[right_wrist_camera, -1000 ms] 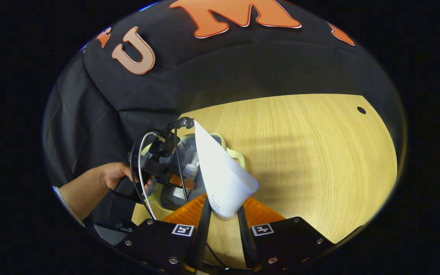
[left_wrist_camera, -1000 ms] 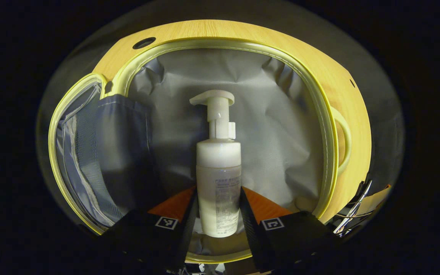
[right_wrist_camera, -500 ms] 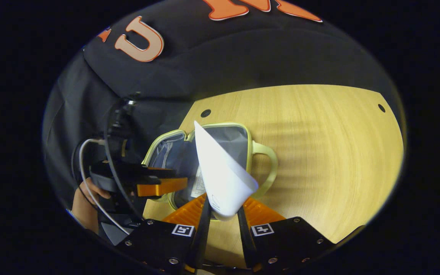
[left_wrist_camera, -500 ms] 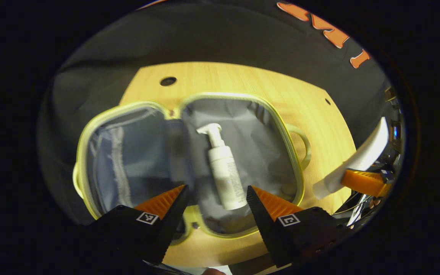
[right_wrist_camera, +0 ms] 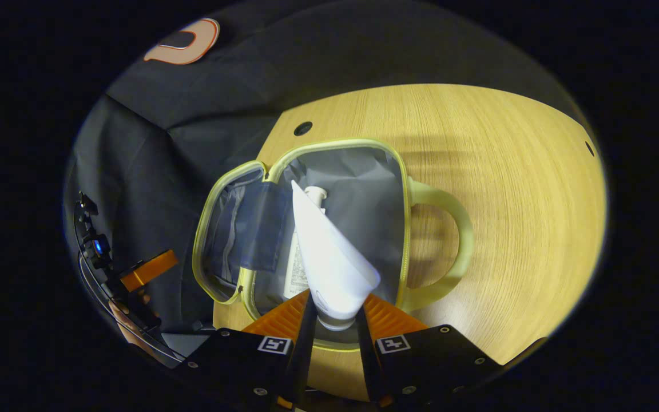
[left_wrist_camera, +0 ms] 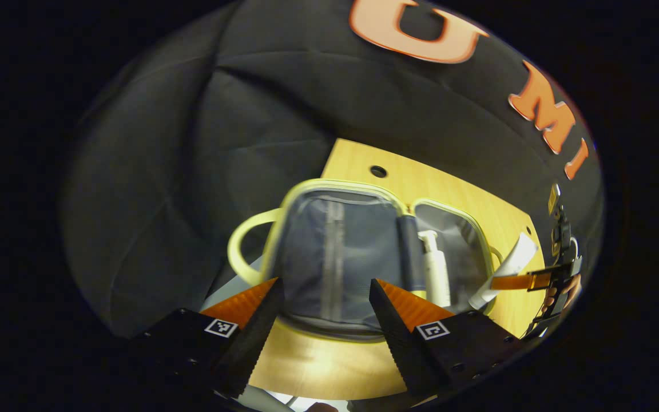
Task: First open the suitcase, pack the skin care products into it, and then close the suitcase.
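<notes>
Left gripper view first: my left gripper [left_wrist_camera: 325, 297] hangs with its fingers spread wide and nothing between them, looking down on the open suitcase [left_wrist_camera: 338, 194], which lies flat on the wooden table [left_wrist_camera: 318, 366]. Its lid half, with a grey zipped pocket, is nearer me, one yellow handle at its left. The pump bottle [left_wrist_camera: 436, 269] lies in the far half on the grey lining. Farther right I see my right gripper [left_wrist_camera: 515, 281] holding the white tube [left_wrist_camera: 507, 269] above the suitcase's far edge. Right gripper view next: my right gripper [right_wrist_camera: 332, 312] is pinched on the tube [right_wrist_camera: 329, 263] near its cap end, both fingers pressing it, the flat crimped end pointing away over the deeper half of the suitcase [right_wrist_camera: 404, 217]. The pump bottle [right_wrist_camera: 298, 269] shows partly behind the tube. My left gripper [right_wrist_camera: 149, 269] sits low at the left, well apart from the suitcase, a hand [right_wrist_camera: 129, 326] beneath it.
</notes>
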